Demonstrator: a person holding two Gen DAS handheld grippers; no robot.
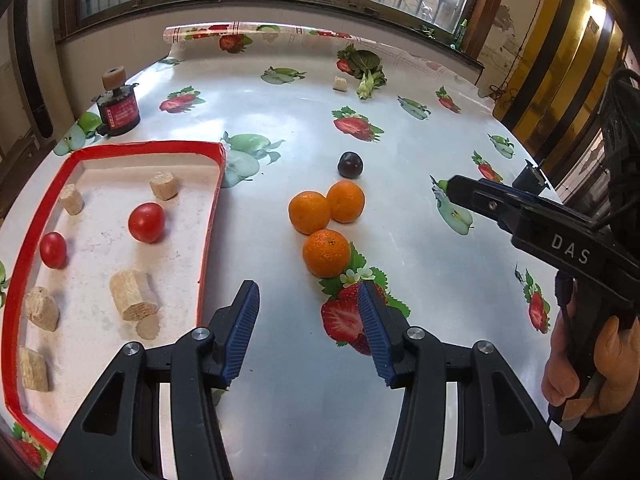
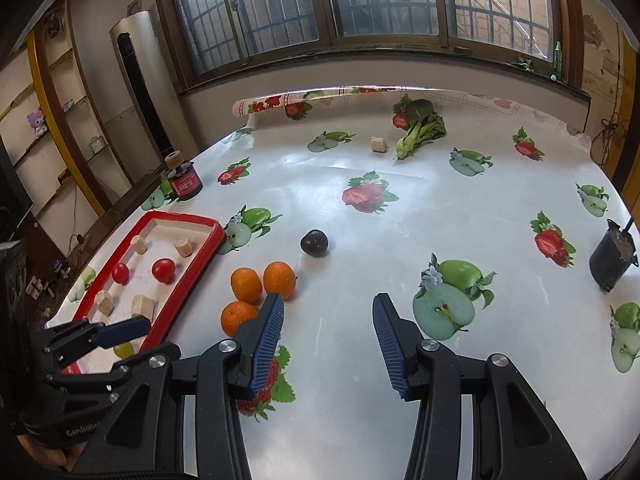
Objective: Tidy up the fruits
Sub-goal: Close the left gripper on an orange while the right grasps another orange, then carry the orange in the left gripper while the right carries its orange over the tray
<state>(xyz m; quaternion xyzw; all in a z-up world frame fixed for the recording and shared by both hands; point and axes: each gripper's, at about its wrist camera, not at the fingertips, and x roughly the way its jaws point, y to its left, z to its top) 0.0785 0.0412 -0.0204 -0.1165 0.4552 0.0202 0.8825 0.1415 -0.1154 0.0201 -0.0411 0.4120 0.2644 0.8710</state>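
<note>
Three oranges (image 1: 326,252) (image 2: 256,284) lie close together on the fruit-print tablecloth, with a dark plum (image 1: 350,165) (image 2: 314,243) just behind them. A red-rimmed tray (image 1: 208,216) (image 2: 192,276) on the left holds two red tomatoes (image 1: 146,222) (image 2: 163,270) and several wooden blocks. My left gripper (image 1: 308,292) is open and empty, just in front of the nearest orange and beside the tray. My right gripper (image 2: 328,304) is open and empty, to the right of the oranges; it also shows in the left wrist view (image 1: 460,188).
A dark jar with a cork (image 1: 118,108) (image 2: 184,178) stands behind the tray. A leafy green vegetable (image 1: 366,68) (image 2: 418,124) and a small block (image 2: 378,144) lie at the far side. A black cup (image 2: 612,260) stands at the right edge.
</note>
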